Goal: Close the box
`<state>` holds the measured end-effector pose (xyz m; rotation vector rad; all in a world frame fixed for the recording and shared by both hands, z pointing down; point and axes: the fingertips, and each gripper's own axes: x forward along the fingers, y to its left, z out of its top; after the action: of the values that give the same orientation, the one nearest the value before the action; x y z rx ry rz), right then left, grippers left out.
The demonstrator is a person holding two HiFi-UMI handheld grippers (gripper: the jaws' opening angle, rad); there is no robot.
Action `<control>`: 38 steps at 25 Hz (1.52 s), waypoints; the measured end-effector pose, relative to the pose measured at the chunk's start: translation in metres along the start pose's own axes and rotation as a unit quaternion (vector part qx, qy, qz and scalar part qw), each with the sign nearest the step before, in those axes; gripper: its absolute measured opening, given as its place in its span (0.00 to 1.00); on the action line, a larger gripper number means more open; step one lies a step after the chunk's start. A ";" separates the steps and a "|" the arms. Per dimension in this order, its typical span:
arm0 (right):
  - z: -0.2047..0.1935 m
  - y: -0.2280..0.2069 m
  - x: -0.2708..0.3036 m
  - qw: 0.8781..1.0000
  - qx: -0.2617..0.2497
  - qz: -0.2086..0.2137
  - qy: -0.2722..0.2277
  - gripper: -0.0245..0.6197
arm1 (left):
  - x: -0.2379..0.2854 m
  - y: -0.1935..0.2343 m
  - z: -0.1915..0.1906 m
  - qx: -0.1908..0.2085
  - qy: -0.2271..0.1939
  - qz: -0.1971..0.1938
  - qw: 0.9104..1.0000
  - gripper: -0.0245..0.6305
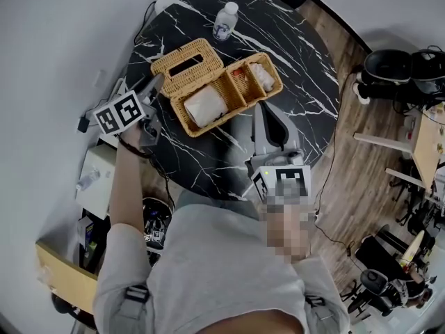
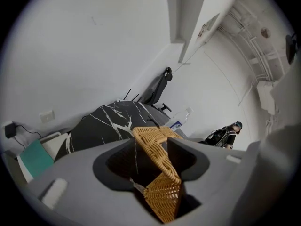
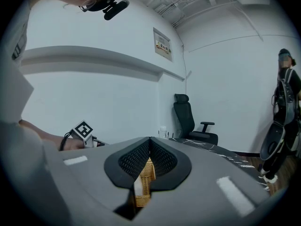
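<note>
Straddling the lid [image 1: 188,65], left tongs [image 2: 151,142] spread, right tongs [image 3: 149,139] pressed together, bracing nothing: flipping it could skid the box [image 1: 233,107].

We hold the left gripper [image 1: 154,83] out at ten o'clock in the head view. It points toward two o'clock and tips slightly down. Our bare left forearm [image 1: 124,186] runs almost straight toward twelve, with a dark band at the wrist. In the left gripper view its jaws stand wide apart with the lid [image 2: 160,173] between them. One pad is clear of the lid, and we cannot tell whether the other touches it. The right gripper [image 1: 263,110] sits near five o'clock and points toward twelve. Its jaws are closed tip to tip with nothing gripped.
</note>
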<state>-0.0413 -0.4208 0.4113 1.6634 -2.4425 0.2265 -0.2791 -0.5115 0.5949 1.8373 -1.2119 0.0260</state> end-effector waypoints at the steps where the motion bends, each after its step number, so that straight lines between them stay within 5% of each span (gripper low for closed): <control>1: 0.000 0.000 0.001 1.000 -0.001 0.000 0.000 0.04 | 0.003 0.000 -0.001 -0.009 0.001 -0.005 1.000 0.40; 12: 0.004 0.001 -0.001 1.000 -0.010 -0.005 -0.001 0.04 | 0.010 0.000 -0.005 -0.016 0.025 -0.008 1.000 0.40; 23: 0.011 0.006 -0.010 1.000 -0.022 0.002 -0.012 0.04 | -0.014 -0.022 0.022 0.059 -0.009 -0.007 0.998 0.29; 38: 0.020 0.000 -0.050 0.999 -0.026 0.001 -0.034 0.04 | -0.049 -0.067 0.023 0.169 -0.032 0.014 0.985 0.24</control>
<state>-0.0245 -0.3795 0.3807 1.6753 -2.4766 0.1072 -0.2651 -0.4845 0.5141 2.1254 -1.3415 0.2008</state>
